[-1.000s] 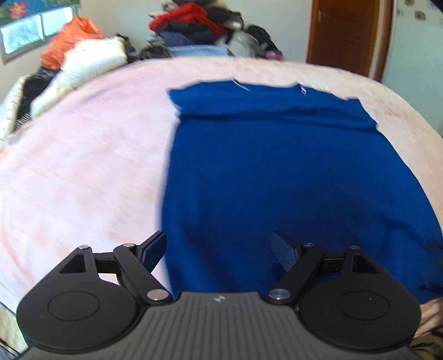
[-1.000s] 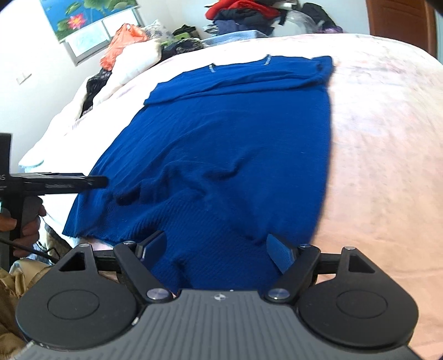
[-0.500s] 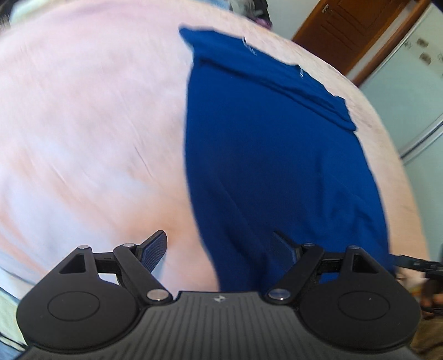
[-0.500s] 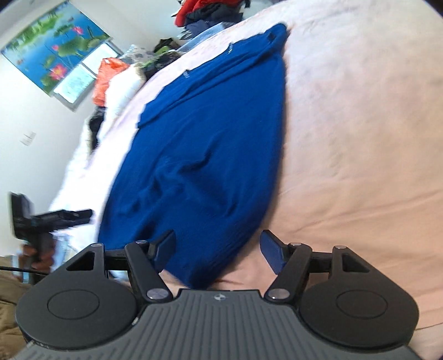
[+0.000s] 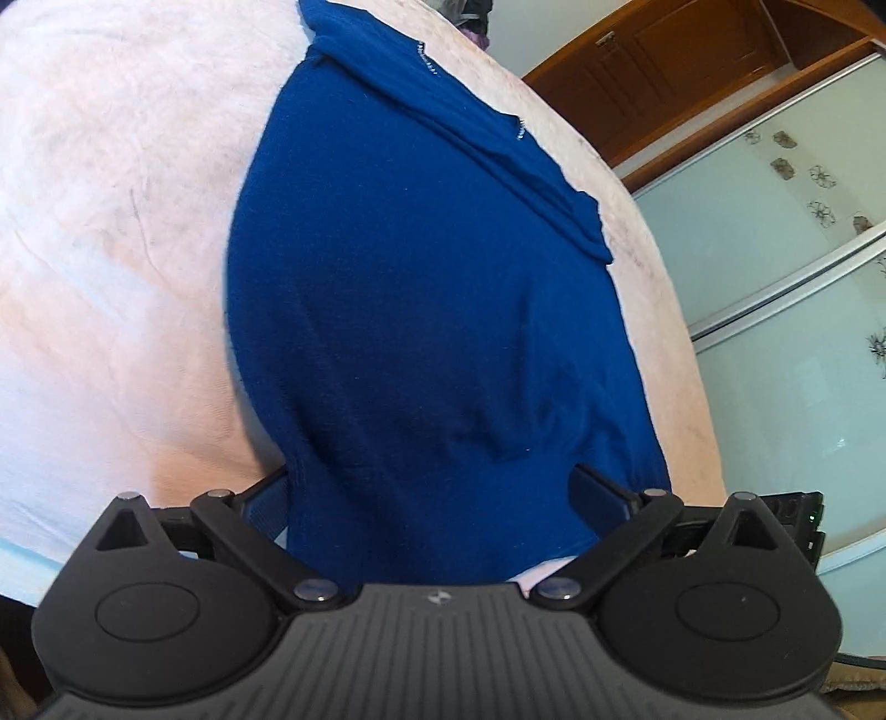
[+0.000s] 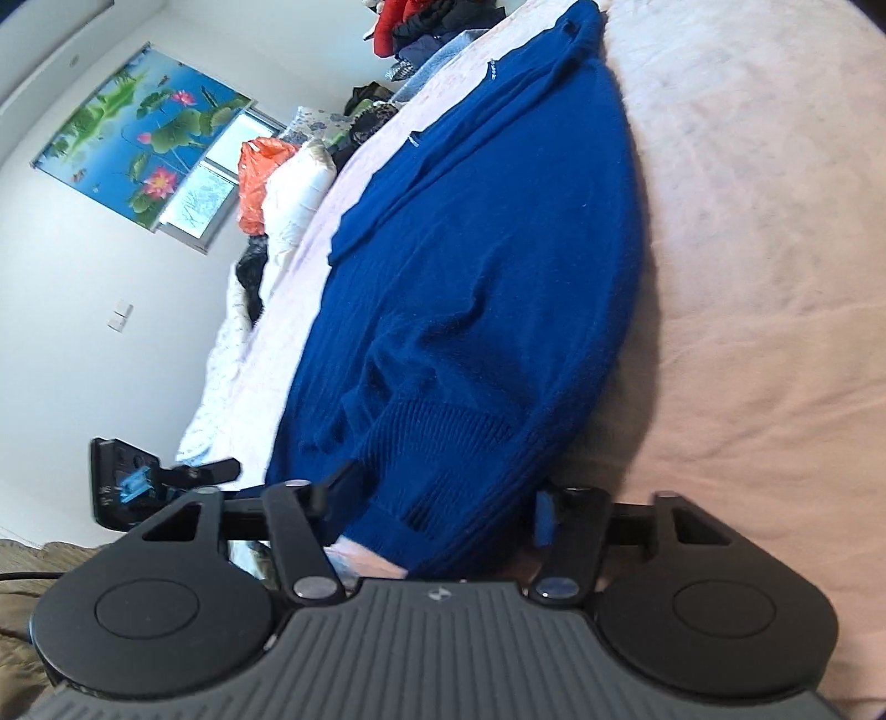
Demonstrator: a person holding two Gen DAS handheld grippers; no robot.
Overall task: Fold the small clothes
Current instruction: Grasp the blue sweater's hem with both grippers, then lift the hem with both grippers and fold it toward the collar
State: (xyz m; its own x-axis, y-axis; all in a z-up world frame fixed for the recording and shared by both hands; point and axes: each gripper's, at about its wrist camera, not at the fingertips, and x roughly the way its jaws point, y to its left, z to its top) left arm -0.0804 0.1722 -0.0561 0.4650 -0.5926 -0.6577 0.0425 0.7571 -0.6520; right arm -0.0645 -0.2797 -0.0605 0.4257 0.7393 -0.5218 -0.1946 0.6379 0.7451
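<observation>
A dark blue knit sweater (image 5: 421,299) lies spread on a pale pink bed (image 5: 111,232), its collar end far from me. My left gripper (image 5: 437,493) is open, its jaws straddling the near left corner of the ribbed hem. In the right wrist view the sweater (image 6: 498,266) fills the middle. My right gripper (image 6: 443,509) is open, with the near right hem corner between its jaws. The fingertips are partly hidden by the cloth. The left gripper (image 6: 160,476) shows at the left of the right wrist view.
A pile of clothes (image 6: 421,27) sits beyond the far end of the bed. White pillows (image 6: 293,183) and an orange bag (image 6: 257,177) lie along the left side. A wooden door (image 5: 681,72) and glass wardrobe panels (image 5: 775,249) stand to the right.
Both grippers have dropped and moved forward onto the near hem, each rolled sideways. The hem corners now lie between the open jaws. The sweater has not moved.
</observation>
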